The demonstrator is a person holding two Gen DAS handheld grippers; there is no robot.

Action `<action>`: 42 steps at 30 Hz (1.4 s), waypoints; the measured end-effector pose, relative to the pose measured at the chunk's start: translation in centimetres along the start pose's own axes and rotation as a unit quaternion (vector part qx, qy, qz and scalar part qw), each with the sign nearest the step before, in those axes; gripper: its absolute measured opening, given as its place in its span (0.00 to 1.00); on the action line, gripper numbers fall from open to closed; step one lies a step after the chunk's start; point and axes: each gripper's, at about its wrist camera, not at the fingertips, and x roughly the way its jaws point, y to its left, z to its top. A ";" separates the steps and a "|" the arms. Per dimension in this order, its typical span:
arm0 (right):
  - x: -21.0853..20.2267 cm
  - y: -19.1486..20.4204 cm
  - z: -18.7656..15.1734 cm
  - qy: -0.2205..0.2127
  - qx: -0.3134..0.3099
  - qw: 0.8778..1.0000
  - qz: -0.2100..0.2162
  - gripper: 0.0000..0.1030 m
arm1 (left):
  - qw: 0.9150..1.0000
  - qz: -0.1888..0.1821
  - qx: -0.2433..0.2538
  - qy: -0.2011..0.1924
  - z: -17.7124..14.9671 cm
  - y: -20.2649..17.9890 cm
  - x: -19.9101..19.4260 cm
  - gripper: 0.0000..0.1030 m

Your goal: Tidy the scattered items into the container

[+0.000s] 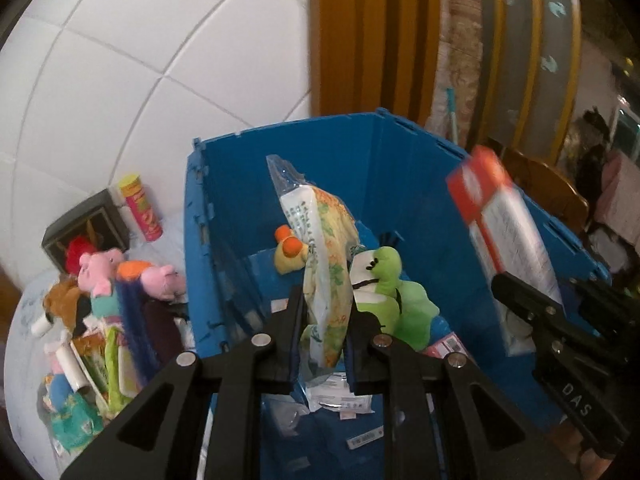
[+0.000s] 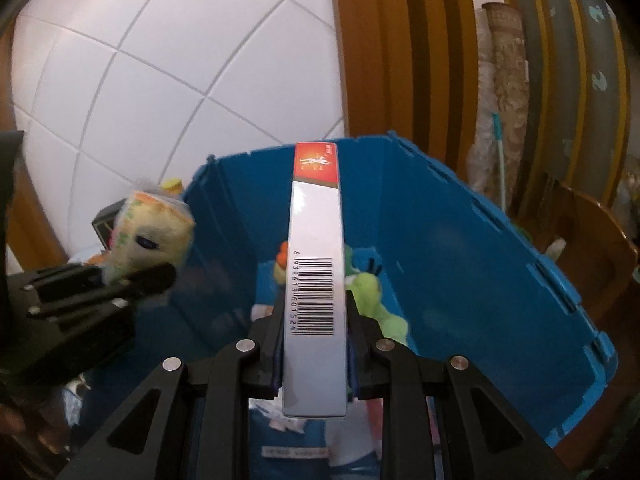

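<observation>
My left gripper point(image 1: 325, 312) is shut on a clear packet with yellow and green print point(image 1: 320, 248), held over the open blue crate point(image 1: 400, 184). My right gripper point(image 2: 315, 316) is shut on a slim white box with a red end and a barcode point(image 2: 316, 272), also above the blue crate point(image 2: 440, 232). That box point(image 1: 504, 216) shows blurred at the right of the left wrist view, with the right gripper point(image 1: 532, 300) under it. The left gripper point(image 2: 132, 276) and its packet point(image 2: 148, 232) appear at the left of the right wrist view. Inside the crate lie a green plush point(image 1: 384, 288), a yellow plush with orange parts point(image 1: 290, 252) and flat packets.
A heap of scattered items lies left of the crate: pink plush pigs point(image 1: 100, 268), a yellow and pink tube can point(image 1: 142, 208), a dark box point(image 1: 86, 224), a brown plush and packets. White tiled wall behind, wooden frame point(image 1: 352, 36) and curtain to the right, a wooden chair point(image 1: 556, 188) beyond.
</observation>
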 end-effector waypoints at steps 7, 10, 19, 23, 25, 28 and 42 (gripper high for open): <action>-0.4 -0.5 -0.1 -0.008 -0.003 1.000 -0.011 0.98 | 1.000 0.022 -0.010 -0.011 -0.6 -0.2 -1.3 0.79; -0.3 -0.8 -0.1 -0.004 0.002 1.000 -0.015 1.00 | 1.000 0.024 -0.012 -0.010 -0.8 0.0 -1.3 0.79; 0.0 -2.0 -0.2 0.007 0.001 0.999 -0.032 1.00 | 0.998 0.047 -0.027 -0.019 -1.7 1.0 -2.6 0.95; -0.1 -1.9 -0.4 0.005 0.007 1.000 -0.027 1.00 | 0.997 0.060 -0.035 -0.021 -2.3 1.8 -3.4 0.95; -0.1 -1.8 -0.4 0.007 0.012 1.000 -0.020 1.00 | 0.996 0.069 -0.043 -0.021 -2.8 2.6 -4.0 0.95; -0.1 -1.0 -0.5 0.007 0.016 1.000 -0.010 1.00 | 0.995 0.083 -0.055 -0.022 -3.8 4.2 -4.9 0.95; -3.7 13.8 -4.2 -0.017 -0.020 0.999 0.033 1.00 | 0.986 0.135 -0.091 -0.043 -12.0 17.5 -13.3 0.95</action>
